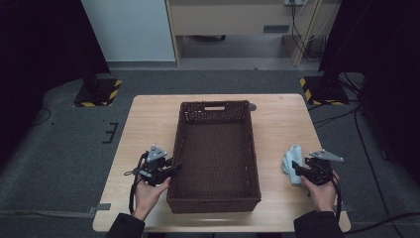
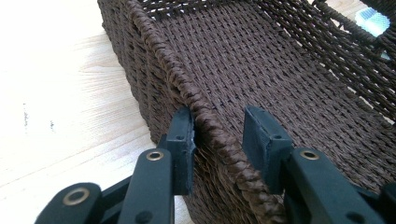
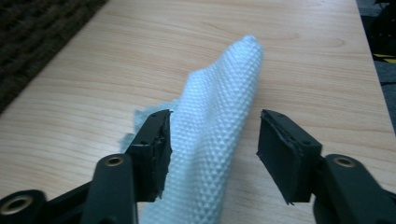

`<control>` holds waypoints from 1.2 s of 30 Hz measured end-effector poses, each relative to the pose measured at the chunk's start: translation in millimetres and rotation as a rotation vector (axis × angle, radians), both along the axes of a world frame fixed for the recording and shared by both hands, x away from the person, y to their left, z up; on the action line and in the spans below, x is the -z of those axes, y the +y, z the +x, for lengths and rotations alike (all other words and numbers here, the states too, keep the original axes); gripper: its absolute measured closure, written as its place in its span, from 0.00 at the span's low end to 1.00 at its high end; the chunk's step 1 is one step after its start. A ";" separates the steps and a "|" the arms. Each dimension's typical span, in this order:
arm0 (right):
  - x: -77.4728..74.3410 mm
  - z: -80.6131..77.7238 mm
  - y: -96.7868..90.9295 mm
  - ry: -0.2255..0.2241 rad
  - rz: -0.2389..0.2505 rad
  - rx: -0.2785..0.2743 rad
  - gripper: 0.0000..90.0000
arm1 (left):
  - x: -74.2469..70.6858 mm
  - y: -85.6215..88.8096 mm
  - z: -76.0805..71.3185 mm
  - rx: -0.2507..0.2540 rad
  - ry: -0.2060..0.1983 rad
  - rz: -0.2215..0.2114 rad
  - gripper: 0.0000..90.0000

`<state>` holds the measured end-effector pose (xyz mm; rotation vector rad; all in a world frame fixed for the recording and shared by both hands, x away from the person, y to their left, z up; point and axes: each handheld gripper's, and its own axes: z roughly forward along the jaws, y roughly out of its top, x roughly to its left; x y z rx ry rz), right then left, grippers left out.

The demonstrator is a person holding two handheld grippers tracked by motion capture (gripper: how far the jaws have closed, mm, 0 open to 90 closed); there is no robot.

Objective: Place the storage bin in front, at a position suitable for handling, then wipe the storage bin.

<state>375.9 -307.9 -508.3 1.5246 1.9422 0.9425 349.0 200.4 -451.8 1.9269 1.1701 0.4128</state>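
Two tools, left tool astride basket rim, cloth end cut off

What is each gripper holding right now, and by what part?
Nothing is gripped yet. The left gripper straddles the basket rim, one pad touching. The right gripper is open around the cloth.

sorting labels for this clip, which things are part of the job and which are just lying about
In the job:
- woven basket, its left rim between the left hand-held gripper jaws
- pale blue cloth, between the open right hand-held gripper jaws
- table

Just about:
- striped stand bases on the floor
- cables
- cabinet behind
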 end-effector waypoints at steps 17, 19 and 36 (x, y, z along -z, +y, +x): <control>5.8 6.8 -1.9 0.086 0.054 -0.016 0.90 | 0.5 -0.1 -0.2 -0.002 -0.001 -0.001 0.70; 3.0 6.8 -1.8 0.076 0.058 -0.033 0.92 | 0.9 -0.1 -0.1 -0.003 -0.001 -0.009 0.70; -18.5 3.1 14.7 -0.014 0.136 -0.096 0.94 | -2.0 2.9 -7.7 0.005 0.005 0.009 0.72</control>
